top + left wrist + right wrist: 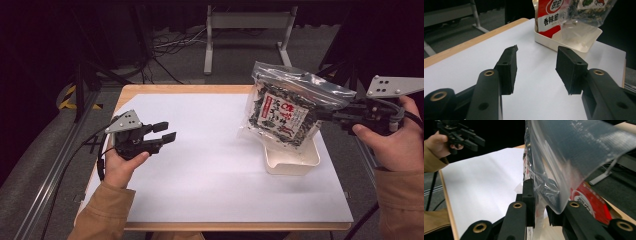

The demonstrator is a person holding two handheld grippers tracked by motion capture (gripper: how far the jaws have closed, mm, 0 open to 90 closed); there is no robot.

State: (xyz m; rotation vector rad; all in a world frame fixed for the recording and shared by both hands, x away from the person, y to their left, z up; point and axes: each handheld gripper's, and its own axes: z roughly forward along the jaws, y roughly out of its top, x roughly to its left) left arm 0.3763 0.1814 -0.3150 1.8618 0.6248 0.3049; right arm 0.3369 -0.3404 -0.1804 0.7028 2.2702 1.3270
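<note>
Bag (285,112), clear and full of dark dried food, hangs over one white tray (292,159), pinched by the right gripper (325,116). Left gripper (536,68) gapes empty above white paper (536,100). Right gripper view: jaws clamp plastic.

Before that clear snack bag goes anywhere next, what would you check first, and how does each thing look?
1. Grip: right hand-held gripper pinches the clear plastic snack bag with the red label at its edge: ok.
2. Bag lifted: it hangs over the shallow white plastic tray; whether its bottom touches the tray: cannot tell.
3. Bag sealed along the top: cannot tell.
4. Left hand-held gripper open, holding nothing, apart from the bag: ok.
5. White sheet on the wooden table bare between the grippers: ok.
</note>
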